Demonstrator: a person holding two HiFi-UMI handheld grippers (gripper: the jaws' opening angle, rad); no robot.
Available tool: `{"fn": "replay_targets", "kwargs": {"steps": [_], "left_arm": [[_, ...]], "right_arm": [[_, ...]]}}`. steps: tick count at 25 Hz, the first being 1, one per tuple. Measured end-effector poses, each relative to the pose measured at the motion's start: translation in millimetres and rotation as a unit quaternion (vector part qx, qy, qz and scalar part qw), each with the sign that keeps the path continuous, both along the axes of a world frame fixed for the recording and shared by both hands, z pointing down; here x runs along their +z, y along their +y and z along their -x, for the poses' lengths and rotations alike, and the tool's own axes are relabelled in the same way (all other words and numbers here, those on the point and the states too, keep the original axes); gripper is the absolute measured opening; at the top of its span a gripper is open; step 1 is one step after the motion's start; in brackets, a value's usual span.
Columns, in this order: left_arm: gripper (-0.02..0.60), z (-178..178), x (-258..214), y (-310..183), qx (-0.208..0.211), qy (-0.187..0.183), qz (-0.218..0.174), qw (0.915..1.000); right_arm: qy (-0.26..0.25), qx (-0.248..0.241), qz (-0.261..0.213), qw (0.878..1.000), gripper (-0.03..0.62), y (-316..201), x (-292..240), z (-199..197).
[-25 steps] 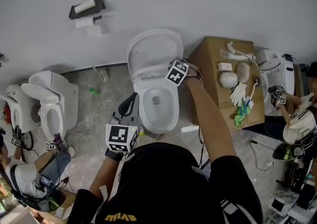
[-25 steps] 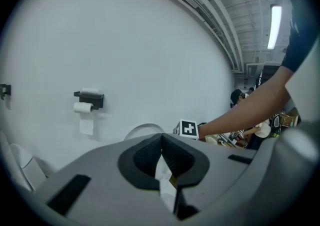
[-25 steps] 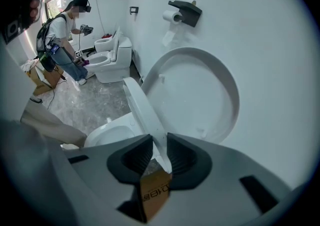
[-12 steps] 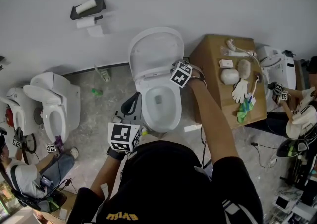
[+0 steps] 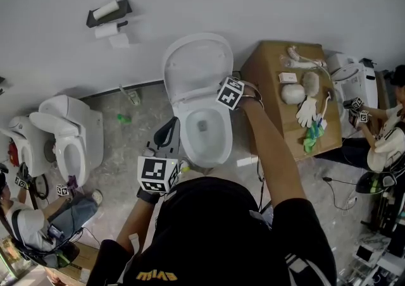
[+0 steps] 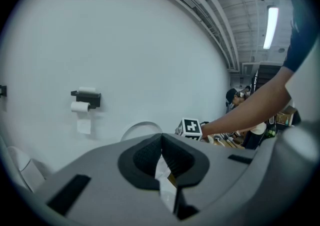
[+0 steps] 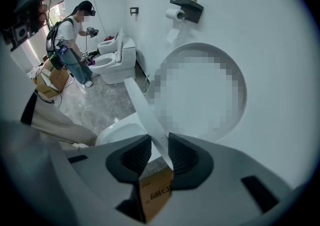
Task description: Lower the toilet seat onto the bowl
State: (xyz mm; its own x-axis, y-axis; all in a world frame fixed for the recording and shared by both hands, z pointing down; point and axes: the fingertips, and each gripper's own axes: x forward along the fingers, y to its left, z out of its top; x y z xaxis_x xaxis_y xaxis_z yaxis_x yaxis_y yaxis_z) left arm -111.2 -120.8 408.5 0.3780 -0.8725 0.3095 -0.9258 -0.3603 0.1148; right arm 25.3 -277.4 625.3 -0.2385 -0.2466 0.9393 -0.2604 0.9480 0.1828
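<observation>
A white toilet stands against the wall, its lid (image 5: 197,63) upright above the bowl (image 5: 204,131). My right gripper (image 7: 159,152) reaches down at the bowl's right side, its marker cube (image 5: 230,93) over the hinge end. It is shut on the thin white toilet seat (image 7: 145,115), which runs edge-on between the pads, raised off the bowl (image 7: 117,132) and apart from the lid. My left gripper (image 5: 168,131) hangs by the bowl's front left, touching nothing. It points at the wall in the left gripper view, jaws (image 6: 161,157) shut and empty.
A cardboard box (image 5: 269,85) stands right of the toilet, with gloves and brushes on top. A paper holder (image 5: 109,12) hangs on the wall at left. Another toilet (image 5: 69,139) sits at far left. People work at both sides.
My right gripper has crept slightly toward the bowl's front, away from the lid, still on the seat. The left gripper has kept still.
</observation>
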Motion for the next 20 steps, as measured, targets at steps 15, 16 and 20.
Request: {"fn": "replay_targets", "kwargs": {"steps": [15,16,20], "left_arm": [[0.011,-1,7,3,0.011,-0.003,0.006,0.9999],[0.011,-2,7,3,0.012,-0.003,0.006,0.9999],[0.011,-6,6,4,0.017,-0.001,0.003,0.9998]], "right_arm": [[-0.005,0.002,0.020,1.000,0.107,16,4,-4],[-0.003,0.001,0.024,1.000,0.109,17,4,-4],[0.005,-0.004,0.034,0.999,0.109,24,6,-6]]}}
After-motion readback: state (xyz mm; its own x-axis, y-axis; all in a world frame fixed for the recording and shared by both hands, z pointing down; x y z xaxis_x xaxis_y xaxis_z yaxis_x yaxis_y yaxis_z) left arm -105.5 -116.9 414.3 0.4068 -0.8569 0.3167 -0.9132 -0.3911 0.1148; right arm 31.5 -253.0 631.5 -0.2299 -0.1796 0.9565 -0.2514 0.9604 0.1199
